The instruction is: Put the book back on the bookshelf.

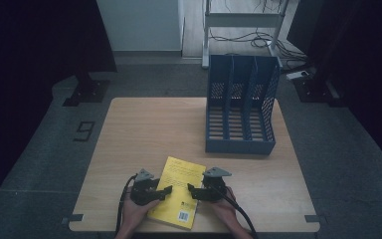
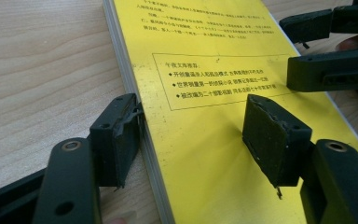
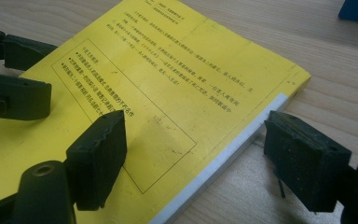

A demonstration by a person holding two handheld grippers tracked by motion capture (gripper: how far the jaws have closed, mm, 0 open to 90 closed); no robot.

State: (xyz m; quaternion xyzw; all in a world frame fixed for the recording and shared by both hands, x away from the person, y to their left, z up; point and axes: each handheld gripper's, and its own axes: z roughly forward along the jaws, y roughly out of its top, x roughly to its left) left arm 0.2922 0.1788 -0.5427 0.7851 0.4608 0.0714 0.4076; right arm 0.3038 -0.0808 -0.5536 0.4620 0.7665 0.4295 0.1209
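The yellow book (image 1: pixel 178 191) lies flat, back cover up, at the near edge of the wooden table (image 1: pixel 144 129), with the blue file rack (image 1: pixel 240 107) standing well apart from it farther back. Your left gripper (image 2: pixel 200 135) straddles one long edge, jaws wide apart: one pad sits down on the table against the page block, the other hangs over the cover, and neither presses. Your right gripper (image 3: pixel 205 158) stands just as wide across the opposite long edge, one pad above the cover, one out over the wood beside the white strip of the edge, holding nothing. Expect a paperback of moderate weight: a smooth, probably slick cover, a body that bends and sags if you lift it by one corner, and pages that fan open on the loose side. Take it across the full thickness, best near the middle of a long edge, and pinch firmly so the cover doesn't slide.
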